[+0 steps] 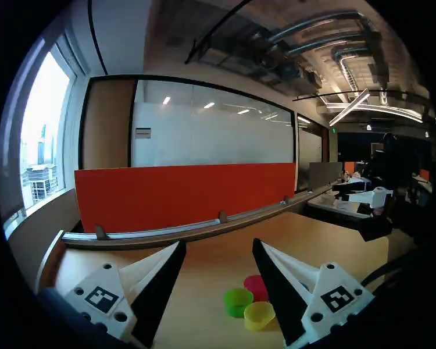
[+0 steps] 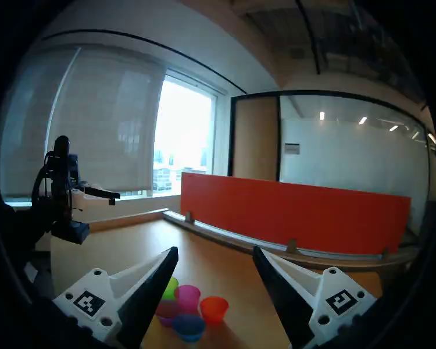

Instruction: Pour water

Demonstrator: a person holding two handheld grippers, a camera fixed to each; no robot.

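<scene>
My left gripper (image 1: 218,243) hangs open above a wooden table (image 1: 218,267), with nothing between its fingers. Below it and slightly right, three small cups stand close together: green (image 1: 238,301), pink (image 1: 256,286) and yellow (image 1: 258,315). My right gripper (image 2: 214,249) is also open and empty. Under it is a cluster of cups: green (image 2: 170,287), magenta (image 2: 188,296), orange (image 2: 213,308), blue (image 2: 188,327) and a partly hidden purple one (image 2: 165,311). The other gripper (image 1: 374,198) shows far right in the left gripper view, and far left (image 2: 78,198) in the right gripper view.
An orange divider panel (image 1: 183,195) on a metal rail (image 1: 160,231) runs along the table's far edge. A bright window (image 2: 183,136) and a frosted glass wall (image 1: 212,131) lie beyond. More desks (image 1: 340,206) stand at the right.
</scene>
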